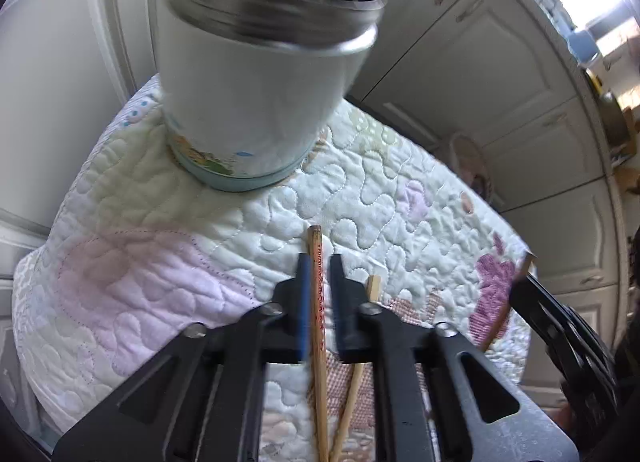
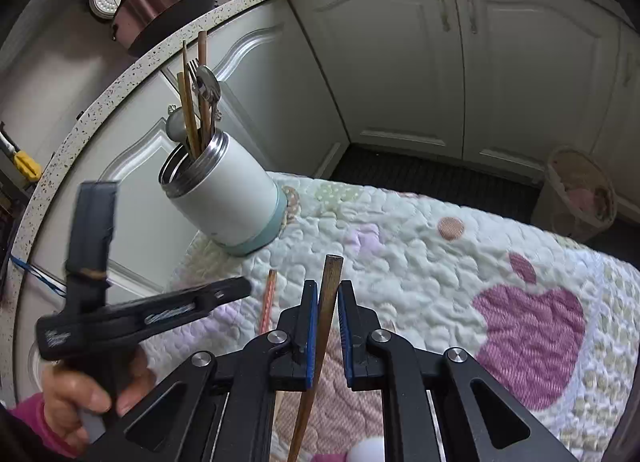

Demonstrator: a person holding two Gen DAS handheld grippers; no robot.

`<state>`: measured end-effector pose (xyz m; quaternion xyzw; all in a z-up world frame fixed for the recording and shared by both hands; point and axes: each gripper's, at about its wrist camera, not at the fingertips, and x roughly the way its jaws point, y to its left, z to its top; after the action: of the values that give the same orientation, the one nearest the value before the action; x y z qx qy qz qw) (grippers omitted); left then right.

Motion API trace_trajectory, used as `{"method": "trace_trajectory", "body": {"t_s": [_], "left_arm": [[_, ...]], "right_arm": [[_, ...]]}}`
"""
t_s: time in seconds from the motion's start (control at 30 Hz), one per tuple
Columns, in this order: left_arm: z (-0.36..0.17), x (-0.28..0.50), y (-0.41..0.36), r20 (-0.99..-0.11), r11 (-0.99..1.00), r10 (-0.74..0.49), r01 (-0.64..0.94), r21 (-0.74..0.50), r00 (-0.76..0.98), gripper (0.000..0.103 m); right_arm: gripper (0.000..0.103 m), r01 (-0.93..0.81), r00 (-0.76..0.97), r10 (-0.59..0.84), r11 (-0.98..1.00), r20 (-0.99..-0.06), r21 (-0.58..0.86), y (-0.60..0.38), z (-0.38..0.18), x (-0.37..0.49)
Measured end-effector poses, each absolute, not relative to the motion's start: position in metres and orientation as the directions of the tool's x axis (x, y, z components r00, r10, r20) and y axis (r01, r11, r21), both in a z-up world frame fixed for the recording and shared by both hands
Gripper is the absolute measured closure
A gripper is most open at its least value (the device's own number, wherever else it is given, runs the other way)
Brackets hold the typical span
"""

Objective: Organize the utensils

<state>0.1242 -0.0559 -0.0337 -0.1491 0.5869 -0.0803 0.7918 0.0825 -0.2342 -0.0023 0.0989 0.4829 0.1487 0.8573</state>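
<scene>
While the right gripper [image 2: 324, 326] pinches a dark brown chopstick [image 2: 329, 302] between its blue pads, stick leaning slightly and tip poking out past the fingers, that one looks ready for delivery. It's gripped low on the shaft, my guess so the free end can drop into the canister first.

Over to the left gripper [image 1: 318, 294]: a reddish printed chopstick [image 1: 316, 282] sits between its jaws, but there's daylight beside the stick, so the jaws stand slightly apart and I wouldn't call it clamped. A paler bamboo chopstick [image 1: 374, 286] lies just right of that gripper on the quilted cover [image 1: 380, 197], crossing under the red one lower down.

The person's hand [image 2: 80, 394], pink sleeve at the wrist, holds the left tool's handle in the right-hand view.

Beyond both grippers stands the white steel canister [image 2: 228, 201], pale blue band at its base, at the far edge of the quilt on the tabletop. It already bristles with wooden chopsticks, a fork and a spoon [image 2: 208, 81], so that's the target. Behind it, cream cabinet doors [image 2: 392, 61] and a speckled counter.

Judging by what remains loose, sorting is well along.
</scene>
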Motion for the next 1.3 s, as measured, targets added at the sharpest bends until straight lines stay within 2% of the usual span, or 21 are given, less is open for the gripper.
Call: {"method": "trace_trajectory", "body": {"t_s": [0.03, 0.17, 0.2, 0.23, 0.37, 0.7, 0.83, 0.93, 1.07, 1.13, 1.17, 1.2, 1.3], "left_arm": [[-0.037, 0.124, -0.063, -0.912, 0.951, -0.279, -0.046, -0.306, 0.300, 0.079], [-0.061, 0.131, -0.077, -0.937, 0.960, -0.242, -0.074, -0.269, 0.253, 0.079], [-0.058, 0.131, -0.080, -0.930, 0.966, -0.223, -0.061, -0.250, 0.291, 0.083], [-0.058, 0.132, -0.083, -0.932, 0.969, -0.220, -0.045, -0.243, 0.289, 0.097], [-0.057, 0.128, -0.080, -0.922, 0.957, -0.269, -0.030, -0.289, 0.279, 0.097], [0.030, 0.091, -0.041, -0.848, 0.942, -0.328, 0.075, -0.328, 0.417, 0.097], [0.043, 0.083, -0.031, -0.833, 0.937, -0.338, 0.075, -0.341, 0.438, 0.097], [0.044, 0.079, -0.028, -0.827, 0.933, -0.346, 0.070, -0.352, 0.443, 0.097], [0.046, 0.074, -0.020, -0.830, 0.937, -0.334, 0.060, -0.344, 0.448, 0.097], [0.048, 0.073, -0.014, -0.831, 0.937, -0.331, 0.050, -0.346, 0.447, 0.097], [0.049, 0.072, -0.012, -0.831, 0.937, -0.329, 0.048, -0.345, 0.449, 0.097], [0.051, 0.072, -0.011, -0.831, 0.938, -0.326, 0.047, -0.342, 0.452, 0.097], [0.058, 0.071, -0.004, -0.823, 0.942, -0.315, 0.047, -0.333, 0.472, 0.097]], "right_arm": [[0.094, -0.156, 0.489, 0.350, 0.936, -0.799, 0.315, -0.234, -0.002, 0.079], [0.094, -0.152, 0.491, 0.350, 0.936, -0.798, 0.317, -0.238, -0.001, 0.070], [0.094, -0.152, 0.493, 0.350, 0.936, -0.797, 0.317, -0.239, 0.000, 0.069], [0.094, -0.153, 0.494, 0.351, 0.936, -0.795, 0.318, -0.239, 0.000, 0.069], [0.094, -0.175, 0.507, 0.362, 0.932, -0.782, 0.318, -0.236, 0.010, 0.063], [0.094, -0.231, 0.533, 0.351, 0.936, -0.770, 0.267, -0.218, 0.035, 0.055], [0.094, -0.181, 0.466, 0.312, 0.950, -0.828, 0.256, -0.215, 0.002, 0.069], [0.077, -0.143, 0.418, 0.276, 0.961, -0.866, 0.237, -0.210, -0.035, 0.086], [0.075, -0.092, 0.375, 0.246, 0.969, -0.894, 0.228, -0.206, -0.070, 0.113], [0.075, -0.070, 0.346, 0.226, 0.974, -0.911, 0.215, -0.205, -0.086, 0.123], [0.077, -0.075, 0.388, 0.212, 0.977, -0.897, 0.198, -0.204, -0.083, 0.123], [0.091, -0.092, 0.371, 0.202, 0.979, -0.906, 0.181, -0.201, -0.084, 0.125], [0.094, -0.134, 0.384, 0.224, 0.973, -0.896, 0.185, -0.202, -0.066, 0.113]]}}
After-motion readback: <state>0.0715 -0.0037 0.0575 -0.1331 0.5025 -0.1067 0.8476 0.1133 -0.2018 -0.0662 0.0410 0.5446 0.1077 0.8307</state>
